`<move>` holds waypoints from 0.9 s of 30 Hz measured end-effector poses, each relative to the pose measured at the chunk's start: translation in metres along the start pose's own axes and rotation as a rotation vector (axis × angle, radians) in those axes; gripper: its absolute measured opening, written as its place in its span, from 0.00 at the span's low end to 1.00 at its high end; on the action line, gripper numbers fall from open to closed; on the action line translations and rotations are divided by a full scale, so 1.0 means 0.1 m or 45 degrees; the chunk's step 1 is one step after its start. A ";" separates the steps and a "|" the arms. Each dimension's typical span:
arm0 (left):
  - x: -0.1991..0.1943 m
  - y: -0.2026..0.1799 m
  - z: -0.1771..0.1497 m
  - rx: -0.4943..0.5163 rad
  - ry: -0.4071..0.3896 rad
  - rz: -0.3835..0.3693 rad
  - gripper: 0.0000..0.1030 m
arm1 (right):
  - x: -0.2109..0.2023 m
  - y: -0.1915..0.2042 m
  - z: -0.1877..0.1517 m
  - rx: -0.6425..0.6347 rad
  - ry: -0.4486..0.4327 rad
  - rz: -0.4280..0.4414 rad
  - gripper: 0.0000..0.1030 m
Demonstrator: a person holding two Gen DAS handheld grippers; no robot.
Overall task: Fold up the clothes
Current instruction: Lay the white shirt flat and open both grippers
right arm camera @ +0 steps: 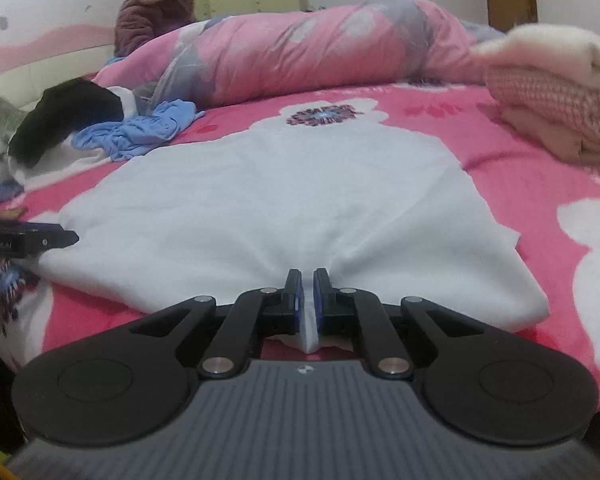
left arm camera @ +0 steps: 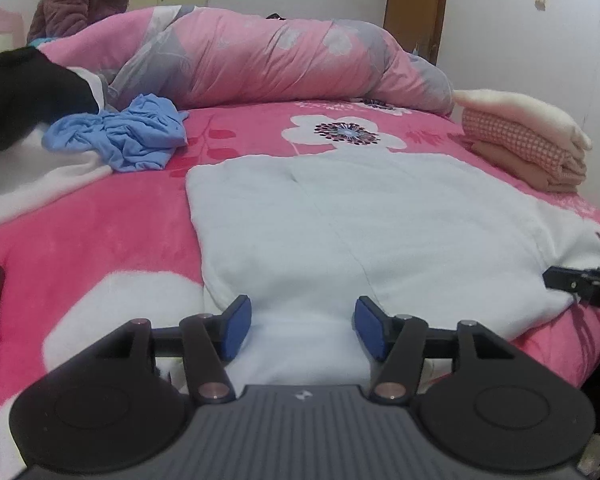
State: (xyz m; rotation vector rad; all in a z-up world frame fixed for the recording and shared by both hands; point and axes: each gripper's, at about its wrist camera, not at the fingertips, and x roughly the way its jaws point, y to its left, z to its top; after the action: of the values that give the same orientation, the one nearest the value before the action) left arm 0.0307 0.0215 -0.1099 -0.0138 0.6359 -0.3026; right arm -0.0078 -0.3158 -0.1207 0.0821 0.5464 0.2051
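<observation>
Pinching the near hem of the white fleece garment (right arm camera: 260, 192), the right gripper (right arm camera: 307, 292) is clamping a fold of it, while the left gripper (left arm camera: 302, 328) is standing open over the hem, gripping nothing. Both should be holding matching corners before lifting evenly. One garment is lying flat on the bed (left arm camera: 100, 224); one folded stack (left arm camera: 532, 140) and one blue crumpled garment (left arm camera: 136, 136) are waiting.

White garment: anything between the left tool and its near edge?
Nothing visible. The left tool is open, its pads straddling the white garment at the near hem with only cloth between them. The right tool is shut on the same hem.
</observation>
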 end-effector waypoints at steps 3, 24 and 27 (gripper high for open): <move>-0.01 0.04 -0.02 -0.019 -0.007 -0.016 0.59 | 0.00 0.01 0.03 0.000 0.030 -0.009 0.06; 0.00 0.02 0.12 -0.010 0.078 -0.094 0.93 | 0.02 0.13 0.16 0.133 0.111 0.038 0.88; -0.04 -0.02 0.15 -0.009 0.088 -0.067 0.99 | 0.02 0.31 0.19 0.040 0.106 0.006 0.98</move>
State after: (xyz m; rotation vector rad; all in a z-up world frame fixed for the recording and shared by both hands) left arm 0.0360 0.0192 -0.0951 -0.0271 0.7063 -0.3527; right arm -0.0012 -0.2859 -0.1017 0.1059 0.6329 0.2048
